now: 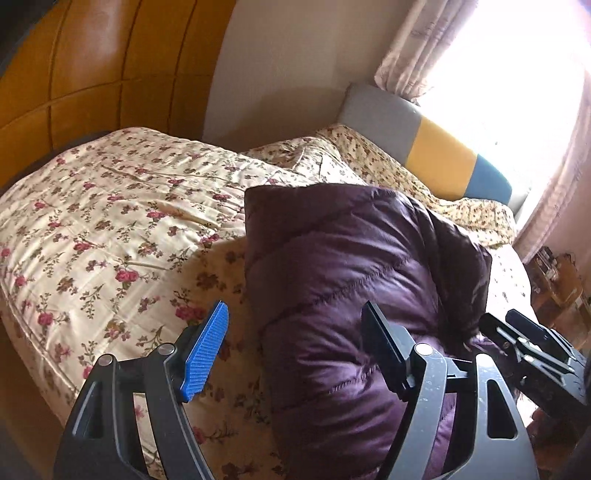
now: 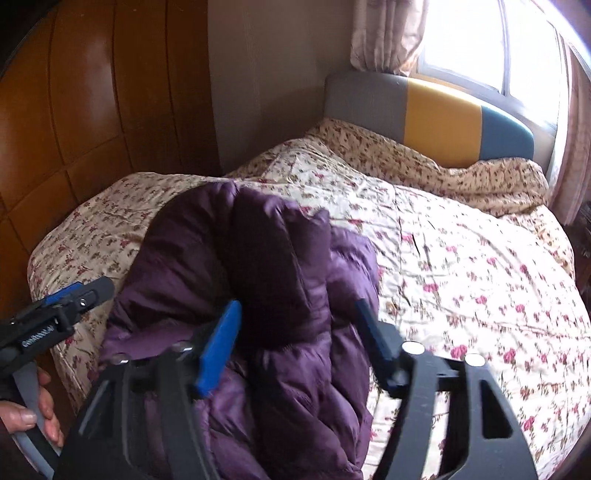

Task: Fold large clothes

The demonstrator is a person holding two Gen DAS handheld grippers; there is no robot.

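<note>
A dark purple quilted puffer jacket (image 1: 343, 280) lies folded in a thick bundle on the flowered bedspread (image 1: 110, 229). My left gripper (image 1: 293, 347) hovers above the bundle's near left edge, open, its blue pad and black finger far apart and clear of the cloth. In the right wrist view the jacket (image 2: 258, 273) shows a puffy fold heaped on top. My right gripper (image 2: 295, 343) stands over its near part, open, with the cloth seen between the fingers but no pad pressing on it. The left gripper (image 2: 74, 295) shows at the left edge, held by a hand (image 2: 29, 413).
The bed has a grey, yellow and blue headboard (image 2: 439, 118) under a bright window with curtains (image 2: 384, 33). Wooden wardrobe doors (image 2: 85, 99) stand close along the bed's left side. A rumpled flowered quilt (image 2: 443, 162) lies by the headboard. Bedspread (image 2: 480, 295) stretches right of the jacket.
</note>
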